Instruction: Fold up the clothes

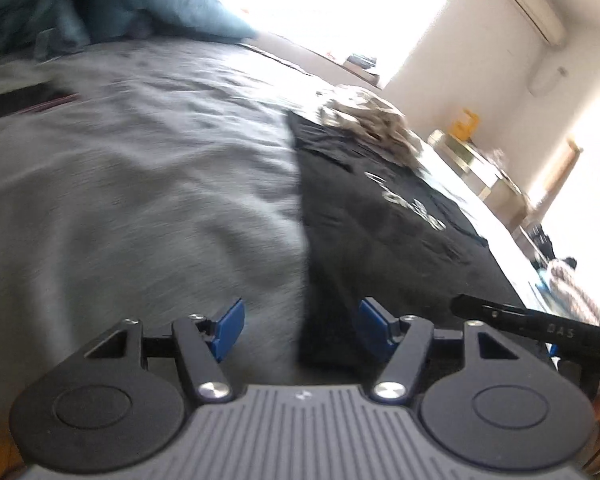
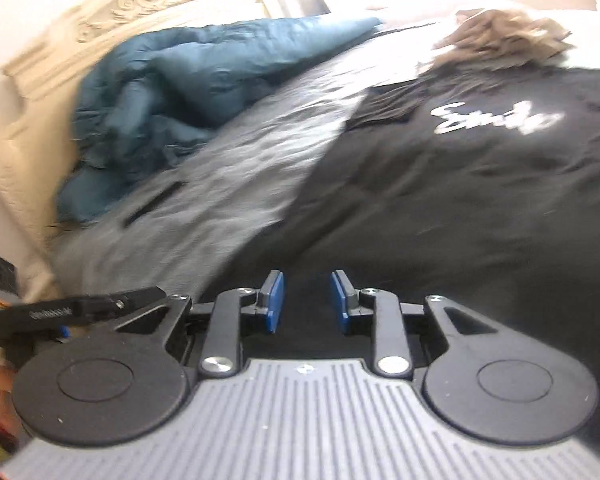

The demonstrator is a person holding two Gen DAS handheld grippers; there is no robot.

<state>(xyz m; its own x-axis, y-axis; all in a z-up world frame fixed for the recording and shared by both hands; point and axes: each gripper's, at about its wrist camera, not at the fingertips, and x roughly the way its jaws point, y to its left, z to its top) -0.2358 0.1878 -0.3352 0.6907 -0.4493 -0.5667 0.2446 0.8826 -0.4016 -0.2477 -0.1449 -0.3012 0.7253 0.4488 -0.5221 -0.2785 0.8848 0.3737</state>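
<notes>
Bed, grey cover (image 2: pixel 236 168); black shirt (image 2: pixel 440 200), teal quilt (image 2: pixel 172 92), crumpled tan garment (image 2: pixel 504 36) on it

Clothes laid across a bed

The printed shirt (image 2: pixel 480 184) lies right of the sheet (image 2: pixel 236 184); a crumpled garment (image 2: pixel 504 40) sits behind it, the bunched quilt (image 2: pixel 168 92) far left by the headboard (image 2: pixel 60 48).

One black garment (image 2: pixel 440 200), one grey garment (image 1: pixel 140 168), one teal garment (image 2: pixel 160 96), one beige garment (image 2: pixel 508 40), two tools.

Carved cream headboard (image 2: pixel 60 52), bright window (image 1: pixel 320 4), white wall (image 1: pixel 480 60).
</notes>
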